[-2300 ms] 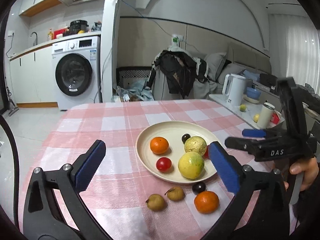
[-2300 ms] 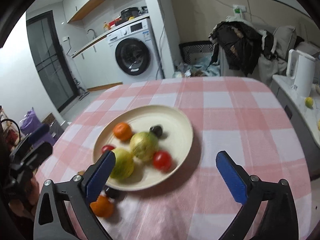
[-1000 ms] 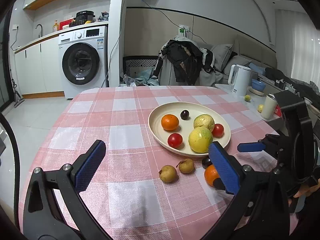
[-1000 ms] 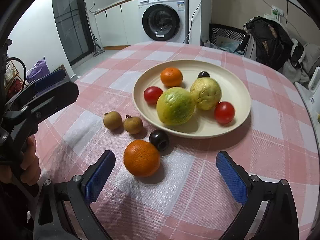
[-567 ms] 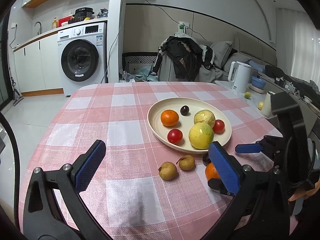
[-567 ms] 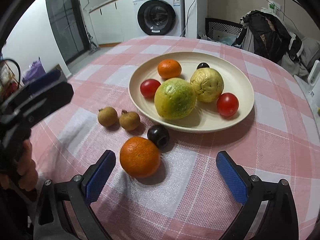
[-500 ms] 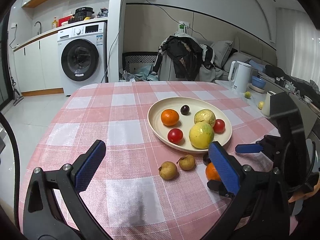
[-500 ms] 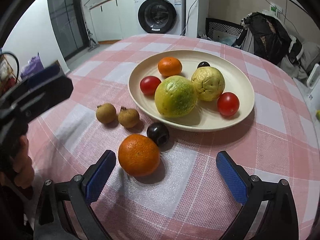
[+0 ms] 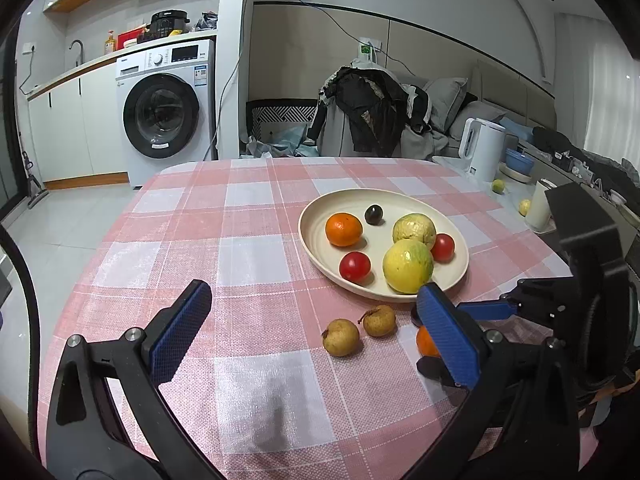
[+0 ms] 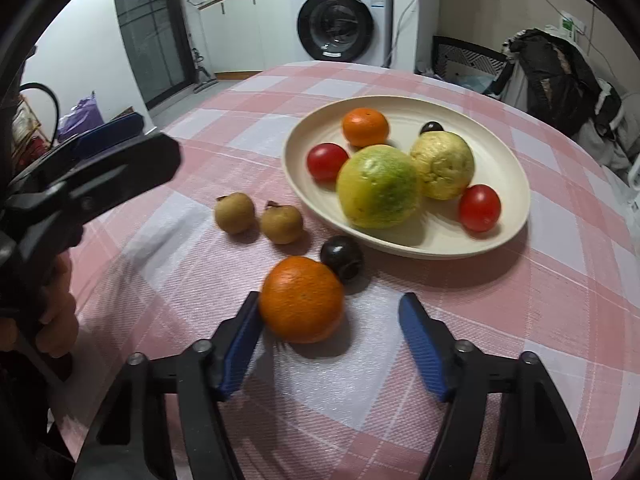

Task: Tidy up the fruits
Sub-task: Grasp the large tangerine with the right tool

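While the left claw [image 9: 312,320] hangs wide open and idle over the tabletop [image 9: 248,264], the right claw [image 10: 330,326] straddles the loose orange [image 10: 302,300], one pad touching, not yet clenched — probably lining it up for the plate [image 10: 516,184] just beyond.
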`<state>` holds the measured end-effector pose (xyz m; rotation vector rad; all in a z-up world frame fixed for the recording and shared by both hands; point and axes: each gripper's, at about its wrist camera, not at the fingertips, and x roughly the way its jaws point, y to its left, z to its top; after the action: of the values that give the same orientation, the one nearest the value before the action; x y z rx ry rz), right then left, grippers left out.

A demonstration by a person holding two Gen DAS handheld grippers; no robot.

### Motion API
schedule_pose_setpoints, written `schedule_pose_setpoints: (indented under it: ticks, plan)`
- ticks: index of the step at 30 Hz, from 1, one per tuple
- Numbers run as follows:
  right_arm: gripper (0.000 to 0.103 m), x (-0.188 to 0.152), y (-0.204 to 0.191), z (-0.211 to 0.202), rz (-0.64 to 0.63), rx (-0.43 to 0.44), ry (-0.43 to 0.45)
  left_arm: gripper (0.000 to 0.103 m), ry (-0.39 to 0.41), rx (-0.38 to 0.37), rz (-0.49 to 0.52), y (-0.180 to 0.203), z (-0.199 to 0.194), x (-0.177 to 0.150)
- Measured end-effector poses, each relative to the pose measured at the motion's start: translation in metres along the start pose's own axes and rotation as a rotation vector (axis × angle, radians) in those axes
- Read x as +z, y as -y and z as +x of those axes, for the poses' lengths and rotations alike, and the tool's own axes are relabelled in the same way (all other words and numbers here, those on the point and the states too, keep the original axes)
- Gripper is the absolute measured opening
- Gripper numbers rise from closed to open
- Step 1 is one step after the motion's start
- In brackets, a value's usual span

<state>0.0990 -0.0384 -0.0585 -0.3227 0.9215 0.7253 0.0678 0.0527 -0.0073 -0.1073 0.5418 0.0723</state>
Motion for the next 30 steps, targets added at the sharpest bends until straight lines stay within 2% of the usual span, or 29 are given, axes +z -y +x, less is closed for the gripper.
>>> schedule_pose_setpoints:
  ticks: [7,13,21,23,28,30]
  plan:
    - [0.041,-0.002,-0.005,-0.006,-0.009,0.055,0.015,0.103,-0.011,0.000,0.011,0.002,0.004,-0.003]
    - [0.039,-0.002,-0.006,-0.011,-0.026,0.054,0.025,0.103,-0.025,-0.008,0.018,0.006,0.005,-0.004]
    - [0.039,0.003,0.011,-0.037,0.010,0.046,0.095,0.103,-0.062,-0.015,0.059,0.015,0.011,-0.007]
    - [0.039,0.005,0.020,-0.043,0.033,0.037,0.112,0.103,-0.087,-0.021,0.071,0.017,0.015,-0.008]
    - [0.039,0.006,0.031,-0.048,0.064,0.025,0.125,0.103,-0.221,-0.023,0.096,0.021,0.038,-0.015]
    - [0.039,0.007,0.031,-0.047,0.064,0.021,0.121,0.103,-0.243,-0.017,0.088,0.020,0.042,-0.017]
